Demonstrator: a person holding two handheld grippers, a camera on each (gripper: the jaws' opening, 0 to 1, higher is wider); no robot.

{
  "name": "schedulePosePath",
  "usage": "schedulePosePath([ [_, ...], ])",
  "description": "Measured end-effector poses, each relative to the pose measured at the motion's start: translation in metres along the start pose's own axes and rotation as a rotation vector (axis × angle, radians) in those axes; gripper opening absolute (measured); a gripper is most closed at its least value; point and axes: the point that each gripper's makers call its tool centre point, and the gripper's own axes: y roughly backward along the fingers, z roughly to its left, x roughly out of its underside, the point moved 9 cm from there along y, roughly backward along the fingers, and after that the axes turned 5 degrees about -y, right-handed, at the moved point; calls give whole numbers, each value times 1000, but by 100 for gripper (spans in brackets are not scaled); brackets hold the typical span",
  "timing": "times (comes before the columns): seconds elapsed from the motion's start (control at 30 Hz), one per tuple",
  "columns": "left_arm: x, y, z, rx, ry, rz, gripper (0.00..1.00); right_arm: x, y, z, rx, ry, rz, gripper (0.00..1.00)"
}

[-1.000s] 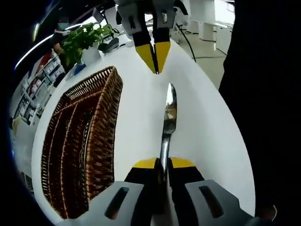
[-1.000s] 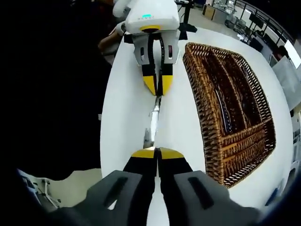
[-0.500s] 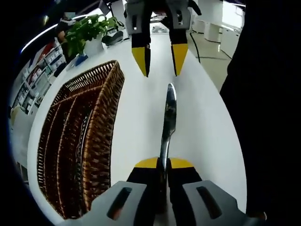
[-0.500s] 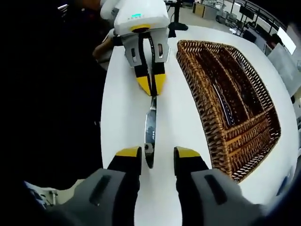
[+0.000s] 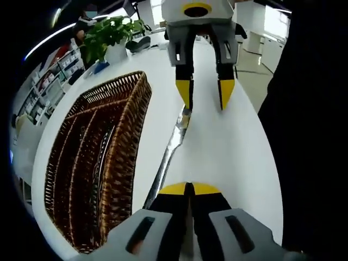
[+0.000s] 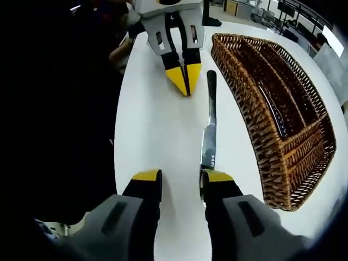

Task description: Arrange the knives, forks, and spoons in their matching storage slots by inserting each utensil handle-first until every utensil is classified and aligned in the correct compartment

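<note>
The left gripper [image 5: 190, 188] is clenched with nothing between its yellow tips, and the table knife [image 5: 169, 149] lies free on the white counter [image 5: 228, 147] just beside those tips, slanting away toward the right gripper [image 5: 205, 93], whose jaws stand spread apart above the knife's far end. The right gripper view gives the reverse angle: the right gripper [image 6: 181, 179] is released, the knife [image 6: 209, 128] runs up along its right jaw with the blade nearest the camera and the dark handle pointing toward the left gripper [image 6: 183, 81], which is closed beside the handle but apart from it. The wicker cutlery tray [image 5: 111, 141] sits along the counter's edge near the knife; the right gripper view shows its compartments [image 6: 283, 103] more openly, with a dark utensil lying in one long slot, though its kind is hard to make out. The left gripper view alone shows a potted plant [image 5: 111, 35] at the counter's far end and shelves beyond. A person's hand [image 6: 124, 46] behind the left gripper is partly hidden in shadow, and whether the knife tip touches the right jaw cannot be told. Half a second ago the left gripper was clamped on the knife handle and the knife lay straight between both grippers; now it has let go and the knife has swung to one side.
</note>
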Motion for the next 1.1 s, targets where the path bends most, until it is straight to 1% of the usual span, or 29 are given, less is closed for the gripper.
schedulePosePath([
  [0.03,1,0,1,-7,10,5,12,0,0,-3,24,-4,-2,30],
  [0.07,1,1,3,-8,11,2,14,0,-1,-8,52,-9,-18,29],
  [0.1,1,3,3,-11,11,-2,15,-1,-2,-11,60,-28,-24,28],
  [0.13,1,4,4,-14,12,-7,18,-2,-4,-13,59,-62,-25,29],
  [0.17,1,5,5,-21,10,-10,23,-1,-5,-14,56,-81,-30,29],
  [0.2,1,6,7,-33,8,-16,31,-2,-7,-18,52,-85,-31,29],
  [0.23,1,6,8,-40,12,-19,36,0,-11,-20,44,-95,-24,28],
  [0.3,1,7,11,-44,23,-21,41,3,-16,-20,24,-110,-1,27],
  [0.33,2,8,12,-51,25,-18,42,-1,-12,-19,20,-71,-24,25],
  [0.37,2,9,12,-56,22,-17,42,-2,-10,-19,16,-66,-21,25],
  [0.4,2,9,13,-55,20,-16,41,-3,-11,-19,15,-42,-3,25],
  [0.43,2,9,13,-52,21,-17,40,-3,-11,-19,27,-2,14,24],
  [0.47,2,9,12,-48,25,-15,40,-6,-13,-16,21,57,13,23],
  [0.53,3,9,12,-49,20,-9,40,-7,-12,-11,15,50,36,17],
  [0.57,4,9,13,-48,20,-8,40,-7,-13,-10,22,66,46,14],
  [0.6,4,9,13,-46,21,-5,40,-8,-14,-6,3,119,62,12],
  [0.63,5,9,13,-45,21,-4,40,-8,-15,-7,26,118,59,12],
  [0.7,6,9,13,-44,19,-3,40,-6,-15,-10,24,25,69,11],
  [0.73,5,9,13,-42,19,-2,39,-6,-15,-10,27,-3,72,11],
  [0.77,5,9,14,-43,17,0,39,-8,-15,-11,27,30,70,10],
  [0.8,5,9,14,-44,14,-1,39,-8,-15,-11,28,39,71,10],
  [0.87,5,9,14,-43,15,-3,39,-8,-15,-10,38,34,82,9],
  [0.9,5,9,14,-43,15,-3,39,-8,-15,-9,32,47,92,9],
  [0.97,6,9,15,-42,13,2,39,-7,-15,-6,18,44,103,9],
  [1.1,6,5,15,-34,3,11,37,-12,-9,-2,6,53,121,9],
])
